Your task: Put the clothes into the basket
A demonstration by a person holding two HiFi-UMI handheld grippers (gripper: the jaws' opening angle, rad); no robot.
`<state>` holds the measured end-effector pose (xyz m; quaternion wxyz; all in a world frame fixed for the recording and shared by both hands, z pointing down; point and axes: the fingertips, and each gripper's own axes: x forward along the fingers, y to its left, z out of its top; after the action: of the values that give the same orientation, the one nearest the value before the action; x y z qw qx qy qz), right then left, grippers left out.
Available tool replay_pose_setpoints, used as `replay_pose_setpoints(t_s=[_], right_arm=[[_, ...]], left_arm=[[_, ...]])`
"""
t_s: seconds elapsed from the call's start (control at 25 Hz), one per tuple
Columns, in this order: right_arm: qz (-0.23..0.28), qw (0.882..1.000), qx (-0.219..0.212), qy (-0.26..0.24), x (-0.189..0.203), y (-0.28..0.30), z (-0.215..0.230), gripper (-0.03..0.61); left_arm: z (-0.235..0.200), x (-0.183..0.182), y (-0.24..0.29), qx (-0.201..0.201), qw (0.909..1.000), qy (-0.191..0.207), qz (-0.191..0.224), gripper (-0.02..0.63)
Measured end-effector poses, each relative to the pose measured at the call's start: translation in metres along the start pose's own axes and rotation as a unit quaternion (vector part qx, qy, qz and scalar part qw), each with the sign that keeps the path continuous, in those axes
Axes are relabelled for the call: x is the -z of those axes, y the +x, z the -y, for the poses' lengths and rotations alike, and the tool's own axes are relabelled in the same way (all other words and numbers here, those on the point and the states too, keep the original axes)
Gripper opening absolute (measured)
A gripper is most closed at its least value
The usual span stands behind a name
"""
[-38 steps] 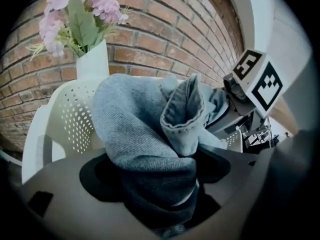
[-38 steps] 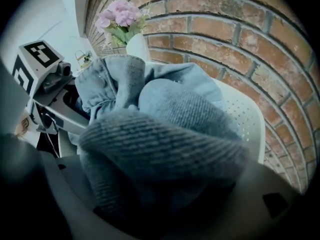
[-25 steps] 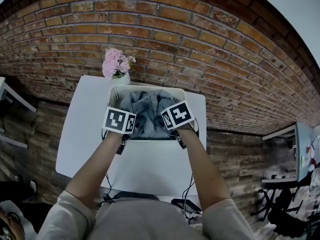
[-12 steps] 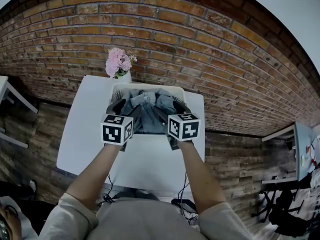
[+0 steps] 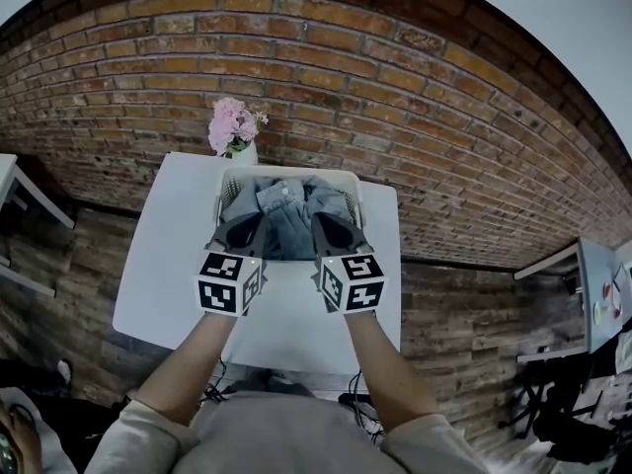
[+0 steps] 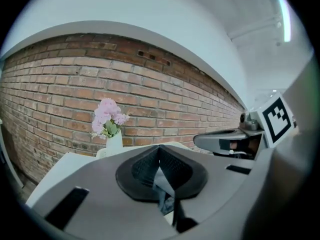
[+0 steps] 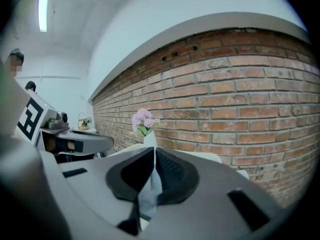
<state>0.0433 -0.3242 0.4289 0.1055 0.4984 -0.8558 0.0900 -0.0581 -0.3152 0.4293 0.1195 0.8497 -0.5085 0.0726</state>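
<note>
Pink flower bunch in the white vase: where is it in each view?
Head view: pink flower bunch upper left of centre, behind the white mesh basket's far left corner.
Left gripper view: left of centre, mid-height.
Right gripper view: just left of centre, mid-height.
Shared landmark: red brick wall directly behind it.

My count:
- tabletop [image 5: 158, 265], one
- basket [image 5: 286, 173], one
- clothes [image 5: 286, 205], one blue heap; I cannot count separate garments
- vase [image 5: 242, 153] of pink flowers [image 5: 231, 126], one
- grippers, two: left gripper [image 5: 247, 227], right gripper [image 5: 329, 227]
</note>
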Motion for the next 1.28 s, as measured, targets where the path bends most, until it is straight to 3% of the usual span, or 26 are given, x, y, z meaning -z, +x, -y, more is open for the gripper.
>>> replay_pose_setpoints(t_s=[0.52,0.8,1.04,1.28], right_arm=[[0.088,0.996,-0.002,-0.008,-0.045,-0.085,-0.055,0.008],[0.116,0.993,0.012,-0.036,-0.067,-0.13,-0.081,0.006],[0.122,0.991,0.014,-0.046,-0.071,-0.157,-0.1,0.006],[0.12,0.991,0.017,-0.056,-0.07,-0.162,-0.107,0.006]], left_arm=[[0.057,-0.052,-0.087,0.001,0.9969,0.051,0.061,0.008],[0.091,-0.076,-0.13,-0.001,0.9885,0.123,0.088,0.008],[0.105,-0.065,-0.151,0.008,0.9919,0.097,0.082,0.008],[0.111,-0.058,-0.154,0.007,0.992,0.103,0.073,0.008]])
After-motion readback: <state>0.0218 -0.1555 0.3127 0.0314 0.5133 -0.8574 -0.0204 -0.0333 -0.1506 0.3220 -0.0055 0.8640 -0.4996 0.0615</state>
